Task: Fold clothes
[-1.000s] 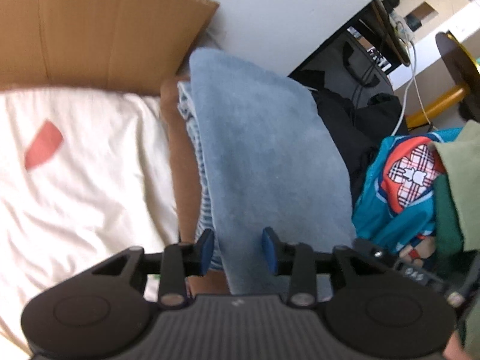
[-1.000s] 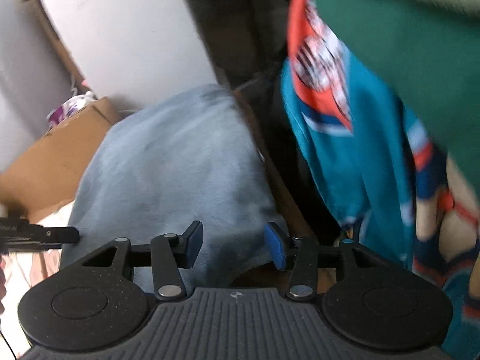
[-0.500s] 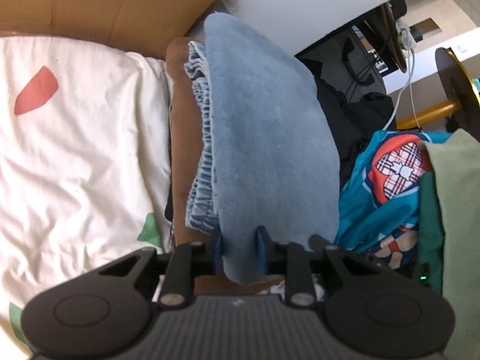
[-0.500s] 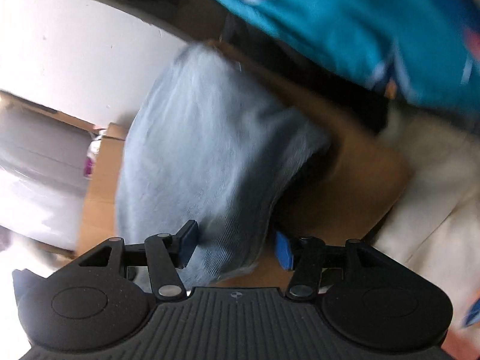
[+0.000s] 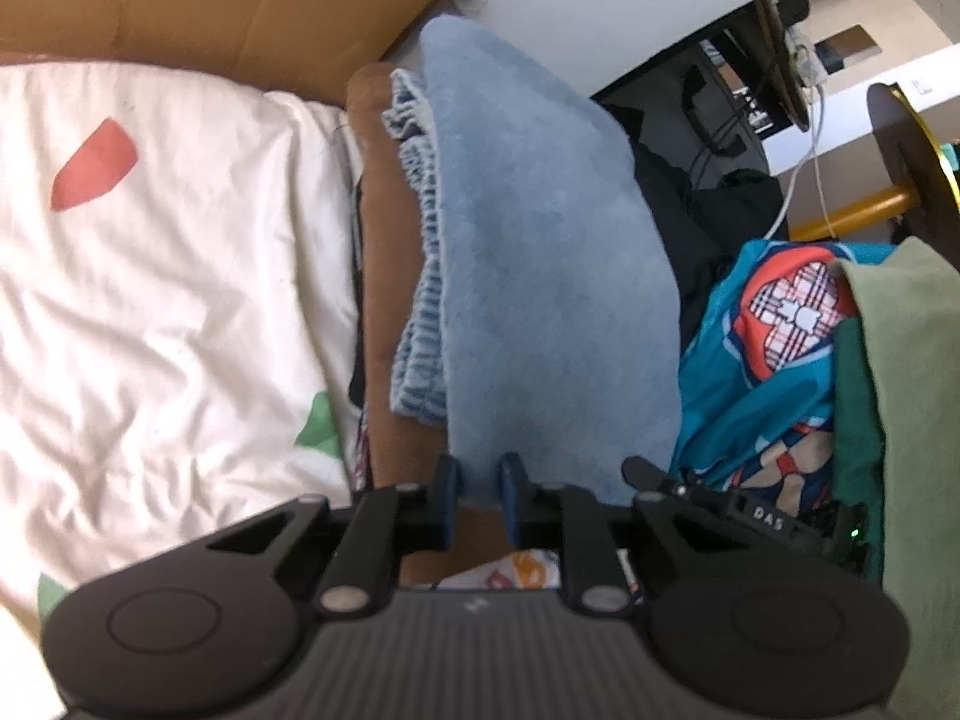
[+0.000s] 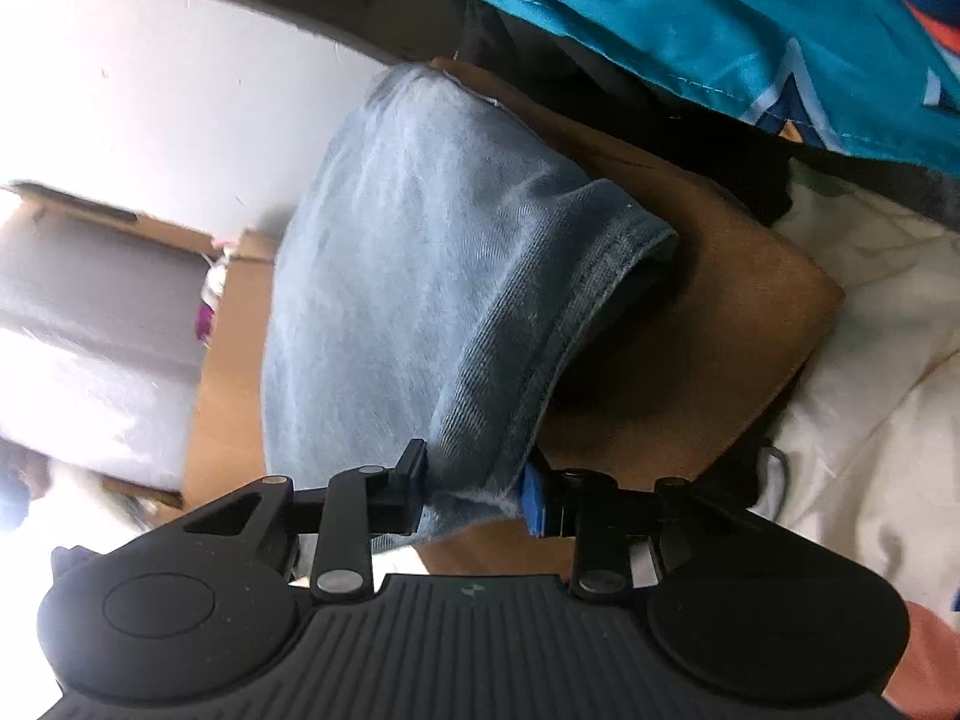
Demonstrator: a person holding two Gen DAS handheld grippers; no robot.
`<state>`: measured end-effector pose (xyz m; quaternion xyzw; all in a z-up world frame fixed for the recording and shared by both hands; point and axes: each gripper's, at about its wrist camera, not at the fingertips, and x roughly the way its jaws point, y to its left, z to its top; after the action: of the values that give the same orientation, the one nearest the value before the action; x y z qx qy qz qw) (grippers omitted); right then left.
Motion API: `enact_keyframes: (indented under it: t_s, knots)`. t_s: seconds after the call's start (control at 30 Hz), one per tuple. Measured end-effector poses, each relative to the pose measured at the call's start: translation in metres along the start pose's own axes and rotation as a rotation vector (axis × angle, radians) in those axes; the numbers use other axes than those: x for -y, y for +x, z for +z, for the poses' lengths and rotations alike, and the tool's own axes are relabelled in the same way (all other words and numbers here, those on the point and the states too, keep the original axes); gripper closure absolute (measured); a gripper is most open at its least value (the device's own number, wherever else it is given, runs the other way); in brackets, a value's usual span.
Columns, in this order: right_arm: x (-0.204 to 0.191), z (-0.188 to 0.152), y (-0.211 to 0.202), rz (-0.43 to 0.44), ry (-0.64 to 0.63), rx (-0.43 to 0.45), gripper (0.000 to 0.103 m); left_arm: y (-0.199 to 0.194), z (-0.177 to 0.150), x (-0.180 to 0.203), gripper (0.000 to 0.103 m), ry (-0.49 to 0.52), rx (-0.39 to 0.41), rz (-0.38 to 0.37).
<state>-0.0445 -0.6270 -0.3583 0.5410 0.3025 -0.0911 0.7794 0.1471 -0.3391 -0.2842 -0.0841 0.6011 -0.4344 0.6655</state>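
A pair of light blue denim shorts (image 5: pixel 540 276) with an elastic waistband hangs over a brown board (image 5: pixel 384 276) beside the bed. My left gripper (image 5: pixel 478 495) is shut on the shorts' near edge. In the right wrist view the shorts (image 6: pixel 420 276) show a stitched hem, and my right gripper (image 6: pixel 477 492) is closed onto that hem corner, with bunched cloth filling the gap between the jaws. The right gripper's tip also shows in the left wrist view (image 5: pixel 648 474).
A white sheet with red and green patches (image 5: pixel 168 276) covers the bed on the left. A cardboard sheet (image 5: pixel 240 0) leans behind. A teal patterned garment (image 5: pixel 774 360) and a green one (image 5: pixel 900 420) hang on the right. A dark desk with cables (image 5: pixel 750 120) stands beyond.
Both grippers closed onto the shorts: the left shut on the near edge first, then the right swung round and closed on the hem corner.
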Motion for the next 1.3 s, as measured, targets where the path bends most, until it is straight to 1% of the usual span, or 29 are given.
enact_keyframes:
  t_s: [0.03,0.07,0.2,0.33,0.4,0.47,0.53,0.6,0.67,0.7,0.77,0.8,0.83,0.87,0.9,0.93,1.03,1.1,1.17,1.3]
  knots:
    - [-0.003,-0.001,0.000,-0.011,-0.004,-0.008,0.071,-0.001,-0.002,0.000,0.095,-0.003,-0.008,0.009]
    - [-0.007,-0.002,-0.002,-0.025,-0.010,-0.017,0.071,-0.004,-0.004,0.001,0.096,0.002,-0.016,0.020]
    - [-0.027,-0.005,-0.009,-0.084,-0.062,-0.057,0.069,-0.024,-0.009,0.006,0.097,-0.012,-0.019,0.039]
    - [-0.053,-0.009,-0.018,-0.157,-0.134,-0.101,0.066,-0.061,-0.006,0.016,0.096,-0.020,0.025,0.074]
    - [-0.068,-0.001,-0.032,-0.168,-0.180,-0.103,0.053,-0.087,-0.003,0.027,0.094,-0.005,0.061,0.111]
    - [-0.081,0.009,-0.049,-0.169,-0.225,-0.102,0.048,-0.116,0.001,0.041,0.086,0.009,0.107,0.151]
    - [-0.098,0.013,-0.063,-0.162,-0.276,-0.091,0.044,-0.143,0.002,0.056,0.085,0.024,0.151,0.184]
    - [-0.115,0.016,-0.076,-0.151,-0.321,-0.077,0.043,-0.169,0.002,0.071,0.082,0.042,0.195,0.214]
    - [-0.126,0.018,-0.088,-0.146,-0.325,-0.064,0.043,-0.194,0.001,0.084,0.068,0.046,0.233,0.242]
    - [-0.132,0.019,-0.092,-0.143,-0.324,-0.059,0.043,-0.205,-0.001,0.089,0.064,0.045,0.249,0.255]
    - [-0.144,0.019,-0.103,-0.141,-0.328,-0.058,0.043,-0.227,-0.003,0.098,0.052,0.044,0.277,0.284]
    - [-0.151,0.019,-0.108,-0.145,-0.334,-0.058,0.041,-0.238,-0.004,0.102,0.049,0.044,0.291,0.299]
    - [-0.157,0.019,-0.114,-0.153,-0.343,-0.056,0.038,-0.249,-0.005,0.107,0.043,0.044,0.305,0.313]
    - [-0.162,0.019,-0.121,-0.162,-0.350,-0.049,0.031,-0.260,-0.007,0.111,0.038,0.044,0.319,0.328]
    - [-0.167,0.021,-0.128,-0.170,-0.356,-0.040,0.027,-0.271,-0.008,0.116,0.036,0.044,0.334,0.342]
    - [-0.172,0.022,-0.135,-0.178,-0.361,-0.031,0.026,-0.282,-0.009,0.120,0.034,0.044,0.348,0.357]
    - [-0.189,0.029,-0.159,-0.177,-0.368,0.003,0.023,-0.313,-0.018,0.134,0.032,0.039,0.395,0.380]
    - [-0.202,0.034,-0.174,-0.167,-0.379,0.029,0.018,-0.332,-0.027,0.143,0.030,0.037,0.427,0.386]
    - [-0.214,0.039,-0.188,-0.150,-0.393,0.046,0.015,-0.348,-0.037,0.153,0.027,0.045,0.458,0.383]
    - [-0.230,0.041,-0.214,-0.123,-0.403,0.052,0.014,-0.372,-0.056,0.169,0.026,0.052,0.503,0.368]
